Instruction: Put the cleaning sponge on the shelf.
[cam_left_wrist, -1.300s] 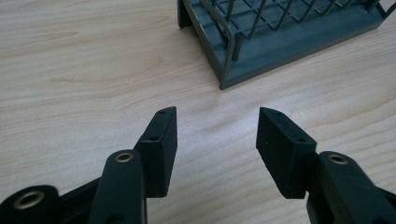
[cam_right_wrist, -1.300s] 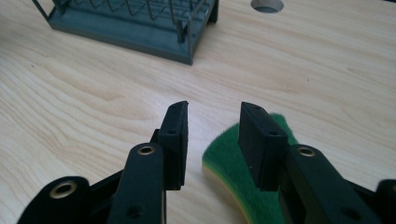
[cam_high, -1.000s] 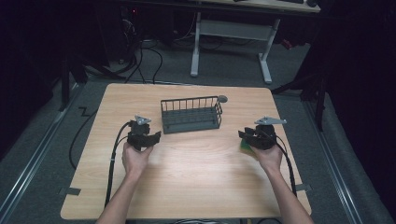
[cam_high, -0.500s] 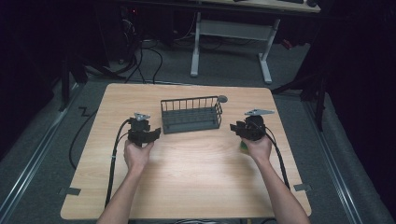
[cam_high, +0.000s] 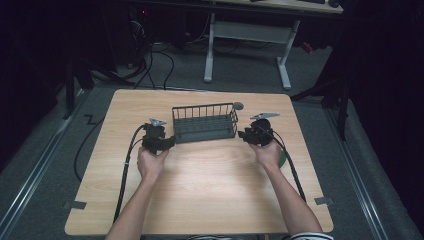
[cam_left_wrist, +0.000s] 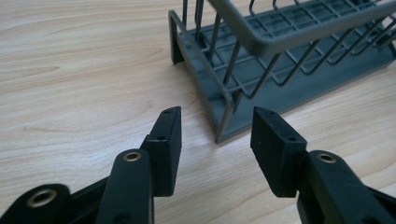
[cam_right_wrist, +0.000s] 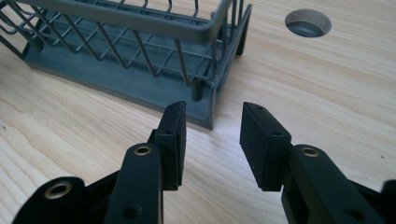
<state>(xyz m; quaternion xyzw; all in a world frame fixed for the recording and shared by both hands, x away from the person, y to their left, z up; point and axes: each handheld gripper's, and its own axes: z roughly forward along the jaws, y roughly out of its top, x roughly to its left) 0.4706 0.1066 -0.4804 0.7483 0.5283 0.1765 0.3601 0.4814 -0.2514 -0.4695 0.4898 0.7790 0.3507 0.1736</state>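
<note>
A dark grey wire basket stands empty at the middle of the wooden table. My left gripper sits just off the basket's left end, open. In the left gripper view the basket's near corner lies just ahead of the gap of the left gripper. My right gripper is at the basket's right end, also open. In the right gripper view, the right gripper faces the corner post of the basket. Neither holds anything.
A green object lies on the table, partly hidden behind the right hand. A round grey cable hole sits just beyond the basket's right end. Cables trail from both grippers toward the near edge. A desk frame stands beyond the table.
My right gripper has moved left, away from the green object and up to the basket's right end. The left gripper has hardly moved.
</note>
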